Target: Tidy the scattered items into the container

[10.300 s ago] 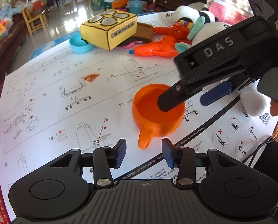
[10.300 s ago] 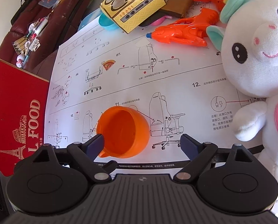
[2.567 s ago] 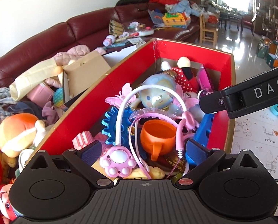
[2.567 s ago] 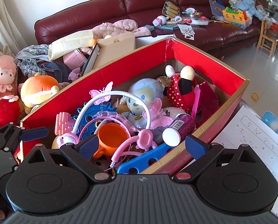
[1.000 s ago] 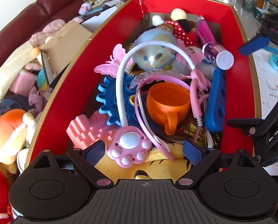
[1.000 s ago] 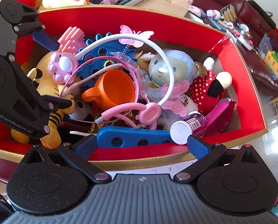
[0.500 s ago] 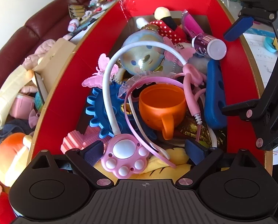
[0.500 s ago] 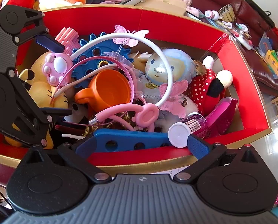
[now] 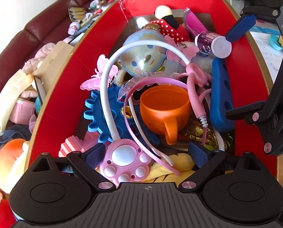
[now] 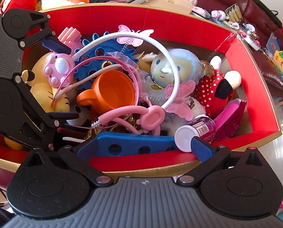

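Inside the red box (image 9: 58, 98), the orange cup (image 9: 165, 106) lies among toys, handle toward the left hand-held gripper (image 9: 146, 154); both it and the right hand-held gripper (image 10: 144, 147) hover spread wide, empty.
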